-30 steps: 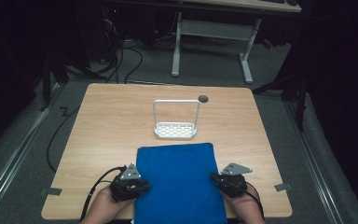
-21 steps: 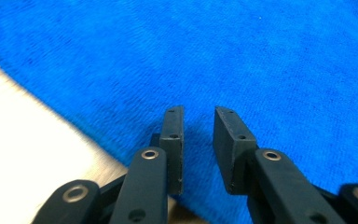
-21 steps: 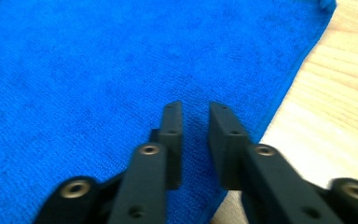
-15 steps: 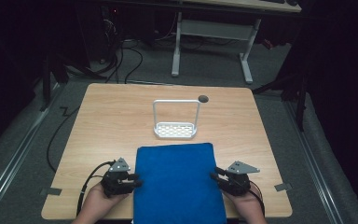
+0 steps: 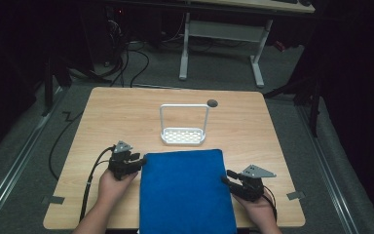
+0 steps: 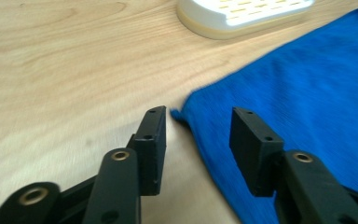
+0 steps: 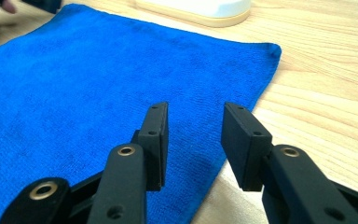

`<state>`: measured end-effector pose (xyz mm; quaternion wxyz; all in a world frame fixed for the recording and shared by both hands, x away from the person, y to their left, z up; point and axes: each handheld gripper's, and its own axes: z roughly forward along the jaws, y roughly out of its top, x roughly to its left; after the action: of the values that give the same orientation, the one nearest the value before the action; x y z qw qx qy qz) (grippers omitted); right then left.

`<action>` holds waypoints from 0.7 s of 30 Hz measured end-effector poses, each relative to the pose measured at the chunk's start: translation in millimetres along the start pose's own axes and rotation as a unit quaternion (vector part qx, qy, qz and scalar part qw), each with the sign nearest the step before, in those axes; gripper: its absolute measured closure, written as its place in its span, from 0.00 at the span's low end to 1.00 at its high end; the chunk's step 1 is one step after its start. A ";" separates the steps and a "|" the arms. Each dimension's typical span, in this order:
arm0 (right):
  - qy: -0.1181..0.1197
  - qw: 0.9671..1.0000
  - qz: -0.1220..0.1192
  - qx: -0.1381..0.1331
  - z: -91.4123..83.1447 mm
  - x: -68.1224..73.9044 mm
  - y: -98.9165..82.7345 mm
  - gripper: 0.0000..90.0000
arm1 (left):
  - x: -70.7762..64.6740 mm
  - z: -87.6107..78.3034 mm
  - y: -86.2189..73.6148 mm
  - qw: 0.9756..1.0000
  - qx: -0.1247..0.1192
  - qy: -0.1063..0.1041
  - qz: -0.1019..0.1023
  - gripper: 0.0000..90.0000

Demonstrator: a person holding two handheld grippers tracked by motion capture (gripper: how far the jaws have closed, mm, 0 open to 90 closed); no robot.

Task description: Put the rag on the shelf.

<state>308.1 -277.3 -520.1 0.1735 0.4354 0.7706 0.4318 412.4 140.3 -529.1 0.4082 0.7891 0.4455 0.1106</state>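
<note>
A blue cloth [image 5: 185,190] lies flat on the wooden table [image 5: 126,112], its near end hanging over the front edge. My left gripper [image 5: 137,164] is at the cloth's far left corner. Its jaws have just been opening and stand open [image 6: 199,116], the cloth [image 6: 307,84] corner lying loose under the gap. My right gripper [image 5: 227,177] is at the cloth's right edge. Its jaws have also just been opening and stand open [image 7: 196,112] above the cloth [image 7: 98,70] edge, pressing on nothing.
A white rack [image 5: 183,135] with a tall wire handle stands just beyond the cloth; its base [image 6: 242,14] shows near the left jaws and, as the rack base [image 7: 196,9], ahead of the right jaws. A dark round hole [image 5: 212,103] marks the far side.
Both grippers let go of the cloth's side edges and opened. The left gripper moved away from me along the cloth's left edge to its far corner. The right gripper stayed put.
</note>
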 end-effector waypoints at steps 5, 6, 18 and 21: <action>-0.001 1.000 0.000 0.003 0.7 -0.5 -0.3 0.71 | -4.7 9.8 1.2 1.000 0.001 -0.002 0.010 0.81; -0.004 1.000 0.002 0.003 0.9 -1.0 -0.5 0.71 | -8.1 10.2 0.5 1.000 0.001 0.010 0.028 0.83; -0.032 0.999 0.011 0.000 4.3 -3.3 -1.0 0.65 | -13.3 9.0 -3.6 0.999 -0.002 0.019 0.048 0.97; -0.049 0.999 0.015 0.002 9.1 -2.3 1.2 0.59 | -10.1 8.9 -3.4 0.999 -0.003 0.007 0.034 0.96</action>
<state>315.9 -274.3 -524.6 0.2038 0.4676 0.7554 0.4114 409.2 128.4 -535.4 0.4029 0.8017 0.4214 0.1314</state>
